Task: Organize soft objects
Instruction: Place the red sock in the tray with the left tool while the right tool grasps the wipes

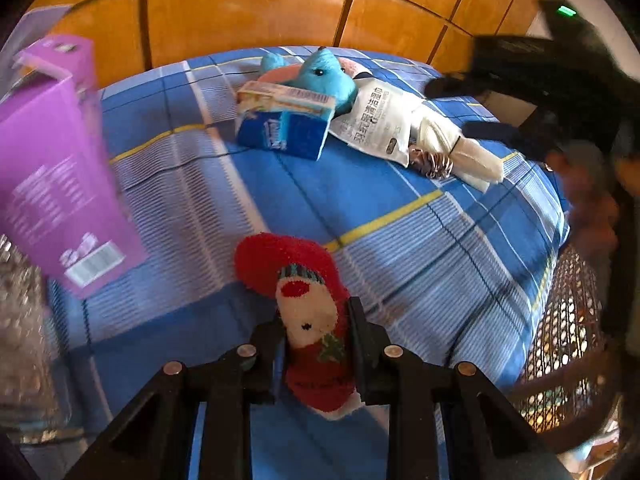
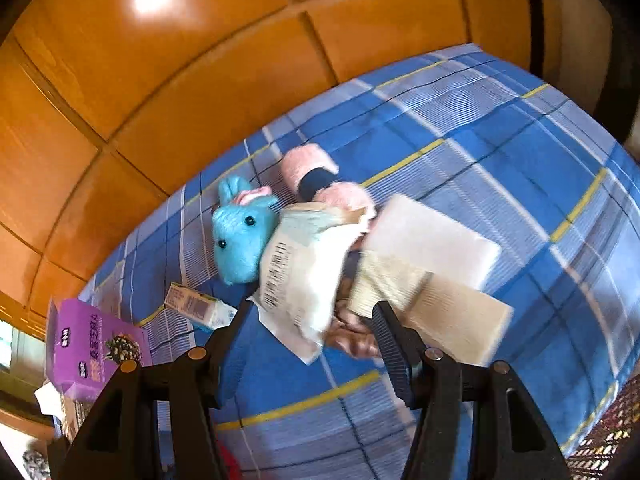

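A red fuzzy Christmas sock (image 1: pixel 288 264) with a white snowman face lies on the blue plaid bedspread (image 1: pixel 400 248). My left gripper (image 1: pixel 316 312) is shut on its middle, and both pads press into the fabric. At the far side a blue plush bunny (image 1: pixel 326 76) (image 2: pixel 240 240) lies against a white wipes packet (image 1: pixel 372 120) (image 2: pixel 300 272), a folded cream cloth (image 1: pixel 452 140) (image 2: pixel 432 240) and a pinkish scrunchie (image 1: pixel 434 164) (image 2: pixel 356 336). My right gripper (image 2: pixel 312 306) hovers open over the packet and scrunchie, touching nothing. A pink fluffy item (image 2: pixel 308 164) lies behind the bunny.
A blue tissue box (image 1: pixel 280 128) (image 2: pixel 196 304) rests against the bunny. A purple carton (image 1: pixel 52 168) (image 2: pixel 92 344) stands at the left. A dark mesh basket (image 1: pixel 568 340) sits off the bed's right edge. The wooden headboard (image 1: pixel 248 12) rises behind.
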